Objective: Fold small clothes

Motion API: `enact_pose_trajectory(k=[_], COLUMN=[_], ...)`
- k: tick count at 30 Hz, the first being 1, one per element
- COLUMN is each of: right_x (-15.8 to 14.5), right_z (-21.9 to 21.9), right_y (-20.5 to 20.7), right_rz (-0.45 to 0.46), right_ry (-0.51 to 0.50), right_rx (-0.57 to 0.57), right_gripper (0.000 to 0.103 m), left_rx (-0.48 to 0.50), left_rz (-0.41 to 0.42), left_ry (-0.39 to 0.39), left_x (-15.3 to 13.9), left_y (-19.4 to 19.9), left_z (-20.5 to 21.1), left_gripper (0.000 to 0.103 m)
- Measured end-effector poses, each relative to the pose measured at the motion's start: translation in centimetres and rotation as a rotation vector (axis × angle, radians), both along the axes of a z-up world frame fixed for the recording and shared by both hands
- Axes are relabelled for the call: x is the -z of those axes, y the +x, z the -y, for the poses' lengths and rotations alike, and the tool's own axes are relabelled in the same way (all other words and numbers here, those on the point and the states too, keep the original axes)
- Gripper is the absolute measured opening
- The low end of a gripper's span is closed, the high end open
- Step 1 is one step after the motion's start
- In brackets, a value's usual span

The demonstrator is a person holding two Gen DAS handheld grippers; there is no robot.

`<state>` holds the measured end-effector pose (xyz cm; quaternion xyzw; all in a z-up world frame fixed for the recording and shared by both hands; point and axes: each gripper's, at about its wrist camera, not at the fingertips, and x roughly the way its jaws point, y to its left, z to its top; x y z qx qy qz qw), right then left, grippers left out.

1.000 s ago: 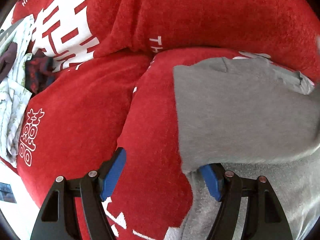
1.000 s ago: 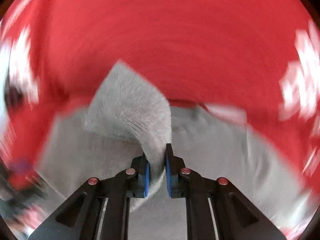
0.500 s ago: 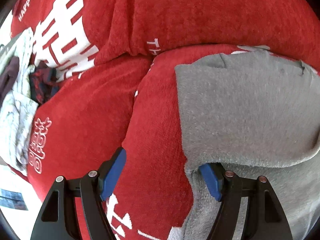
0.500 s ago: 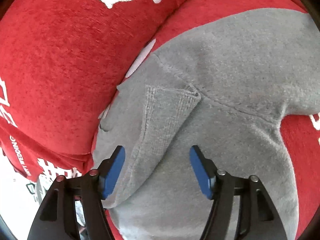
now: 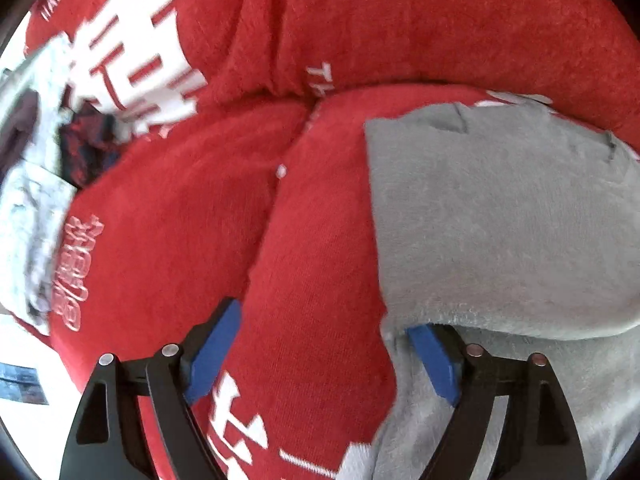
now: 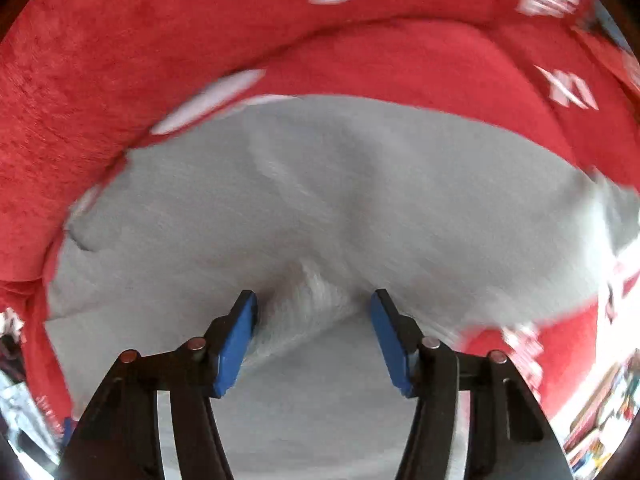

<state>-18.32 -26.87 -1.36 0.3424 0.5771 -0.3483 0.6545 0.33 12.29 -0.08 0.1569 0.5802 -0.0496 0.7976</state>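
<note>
A grey garment (image 5: 504,224) lies folded over on red cushions (image 5: 168,220). My left gripper (image 5: 324,344) is open at the garment's left edge; its right finger (image 5: 432,356) sits under the folded flap, its left finger over red fabric. In the right wrist view the same grey garment (image 6: 360,184) fills the middle. My right gripper (image 6: 314,336) is open, its jaws on either side of a raised ridge of grey cloth (image 6: 308,300), not closed on it.
Red cushions with white lettering (image 6: 120,80) surround the garment. A pile of pale and dark clothes (image 5: 36,184) lies at the far left in the left wrist view. A bright floor edge (image 6: 616,320) shows at the right.
My right gripper let go of the grey cloth it pinched a second ago and has swung across the garment, open. My left gripper has barely moved.
</note>
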Motion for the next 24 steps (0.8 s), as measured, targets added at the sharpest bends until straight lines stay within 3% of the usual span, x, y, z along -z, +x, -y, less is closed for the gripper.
enact_pose_trajectory(k=[3, 5, 7, 10, 12, 18, 19, 20, 21, 22, 23, 24], right_x=[-0.1, -0.1, 0.4, 1.7, 2.1, 2.7, 2.6, 2.7, 2.6, 2.6, 2.8, 2.5], right_z=[0.2, 0.1, 0.0, 0.1, 0.1, -0.1, -0.4, -0.8, -0.8, -0.8, -0.9, -1.0], right_y=[-6.1, -8.3, -8.5, -7.5, -6.6, -4.8, -3.7, -3.4, -3.2, -2.5, -1.2, -0.7], right_rz=[0.194, 0.357, 0.433, 0.498, 0.519, 0.526, 0.523, 0.517, 0.504, 0.480, 0.446, 0.429], right_ry=[0.102, 0.191, 0.263, 0.333, 0.323, 0.305, 0.306, 0.304, 0.298, 0.284, 0.265, 0.245], right_rx=[0.161, 0.196, 0.198, 0.222, 0.225, 0.208, 0.213, 0.214, 0.205, 0.182, 0.154, 0.132], right_gripper=[0.062, 0.064, 0.067, 0.067, 0.067, 0.068, 0.067, 0.062, 0.055, 0.028, 0.007, 0.007], left_rx=[0.017, 0.020, 0.024, 0.021, 0.014, -0.023, -0.028, -0.020, -0.005, 0.000, -0.004, -0.009], left_rz=[-0.113, -0.145, -0.156, -0.199, -0.245, -0.357, -0.348, -0.335, -0.324, -0.319, -0.309, -0.290], left_ry=[-0.114, -0.180, -0.240, -0.322, -0.374, -0.359, -0.370, -0.396, -0.411, -0.413, -0.420, -0.427], left_x=[-0.8, -2.0, -2.9, -2.4, -0.9, 3.7, 3.7, 3.4, 3.1, 2.9, 2.6, 2.2], left_y=[-0.7, -0.8, 0.4, 4.3, 7.3, 12.1, 12.3, 12.3, 12.3, 12.3, 12.3, 12.3], left_z=[-1.9, -3.1, -3.6, -2.8, -1.5, 2.0, 2.2, 2.5, 2.7, 2.9, 2.9, 2.8], left_gripper=[0.085, 0.085, 0.085, 0.085, 0.085, 0.084, 0.075, 0.048, 0.031, 0.016, 0.016, 0.016])
